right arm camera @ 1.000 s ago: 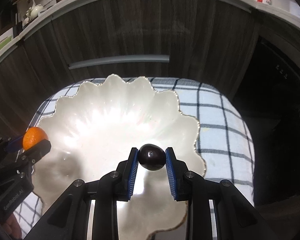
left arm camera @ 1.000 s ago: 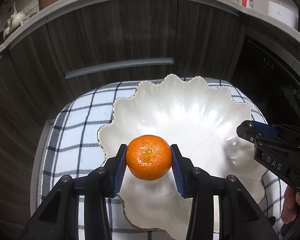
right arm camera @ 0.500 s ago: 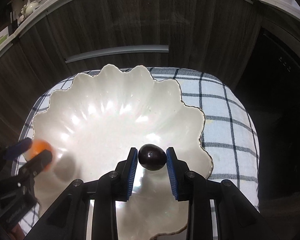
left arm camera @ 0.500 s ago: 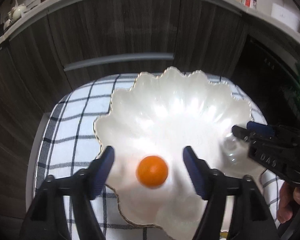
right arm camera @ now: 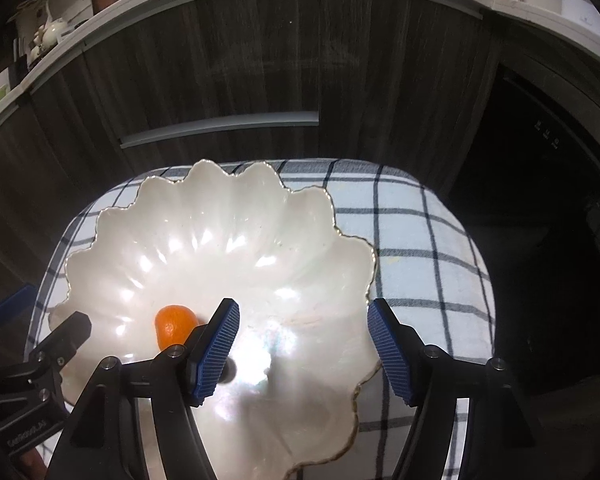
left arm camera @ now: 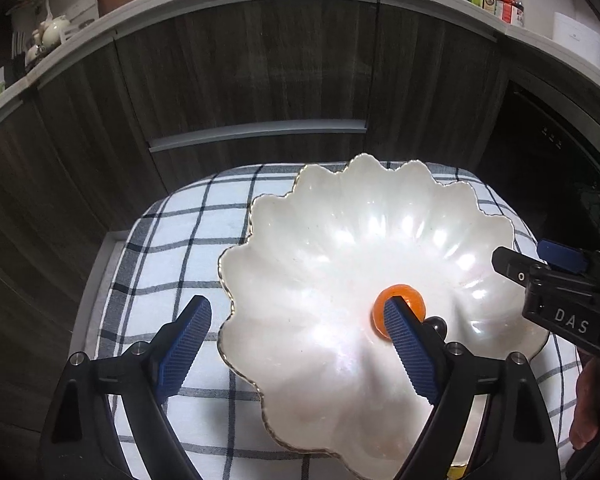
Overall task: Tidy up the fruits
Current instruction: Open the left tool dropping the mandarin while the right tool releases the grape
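A white scalloped bowl [left arm camera: 340, 216] with a gold rim sits on a checked cloth; it also shows in the right wrist view [right arm camera: 220, 208]. An orange tangerine [left arm camera: 404, 300] lies in the bowl, partly behind my left gripper's right finger, and shows in the right wrist view [right arm camera: 172, 326]. A small dark fruit [left arm camera: 438, 325] lies beside it, mostly hidden behind fingers in both views [right arm camera: 229, 370]. My left gripper [left arm camera: 298, 350] is open and empty above the bowl's left side. My right gripper [right arm camera: 302, 354] is open and empty above the bowl's right side.
The blue and white checked cloth [left arm camera: 180, 248] covers a small surface. Dark wood cabinet fronts [left arm camera: 240, 80] with a grey handle stand behind. A dark appliance [right arm camera: 540, 200] is at the right. The right gripper's body [left arm camera: 560, 304] shows at the bowl's right edge.
Both grippers opened. The tangerine dropped from the left gripper and rolled toward the bowl's middle. The dark fruit left the right gripper and lies beside the tangerine.
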A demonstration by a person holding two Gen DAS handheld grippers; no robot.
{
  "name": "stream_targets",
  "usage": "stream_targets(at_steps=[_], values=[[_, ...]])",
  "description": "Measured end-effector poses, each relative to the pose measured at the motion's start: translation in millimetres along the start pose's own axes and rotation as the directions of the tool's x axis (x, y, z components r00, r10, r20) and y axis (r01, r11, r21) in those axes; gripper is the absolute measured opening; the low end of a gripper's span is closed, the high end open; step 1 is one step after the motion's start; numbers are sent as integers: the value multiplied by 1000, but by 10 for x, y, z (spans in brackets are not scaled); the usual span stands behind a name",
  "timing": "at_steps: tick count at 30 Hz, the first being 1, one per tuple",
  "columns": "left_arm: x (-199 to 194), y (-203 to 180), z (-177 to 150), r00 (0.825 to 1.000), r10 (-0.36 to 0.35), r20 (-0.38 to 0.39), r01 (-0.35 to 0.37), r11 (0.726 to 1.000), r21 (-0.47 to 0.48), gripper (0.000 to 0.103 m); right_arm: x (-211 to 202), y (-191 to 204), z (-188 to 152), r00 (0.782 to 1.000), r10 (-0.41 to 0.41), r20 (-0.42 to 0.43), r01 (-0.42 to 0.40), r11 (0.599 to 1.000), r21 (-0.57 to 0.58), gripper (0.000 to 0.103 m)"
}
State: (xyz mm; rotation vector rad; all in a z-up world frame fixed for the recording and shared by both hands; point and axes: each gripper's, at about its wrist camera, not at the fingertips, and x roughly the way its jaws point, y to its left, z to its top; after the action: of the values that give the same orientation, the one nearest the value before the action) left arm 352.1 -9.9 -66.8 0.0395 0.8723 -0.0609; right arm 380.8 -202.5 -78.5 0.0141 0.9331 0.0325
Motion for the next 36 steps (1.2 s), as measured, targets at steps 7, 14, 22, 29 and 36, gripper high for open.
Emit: stream_targets(at_steps=[7, 14, 22, 29, 36], values=[[-60, 17, -8, 1000, -3, 0, 3, 1000, -8, 89, -183, 22, -9, 999, -1, 35, 1, 1000, -1, 68], [-212, 10, -23, 1000, -6, 12, 6, 1000, -22, 89, -336, -24, -41, 998, -12, 56, 12, 1000, 9, 68], [-382, -16, -67, 1000, -14, 16, 14, 1000, -27, 89, -482, -95, -131, 998, -17, 65, 16, 1000, 23, 68], [-590, -83, -133, 999, -26, 28, 26, 1000, -12, 89, -607, -197, -246, 997, -41, 61, 39, 999, 30, 68], [-741, -263, -237, 998, -51, 33, 51, 999, 17, 89, -797, -323, -390, 996, -47, 76, 44, 998, 38, 68]])
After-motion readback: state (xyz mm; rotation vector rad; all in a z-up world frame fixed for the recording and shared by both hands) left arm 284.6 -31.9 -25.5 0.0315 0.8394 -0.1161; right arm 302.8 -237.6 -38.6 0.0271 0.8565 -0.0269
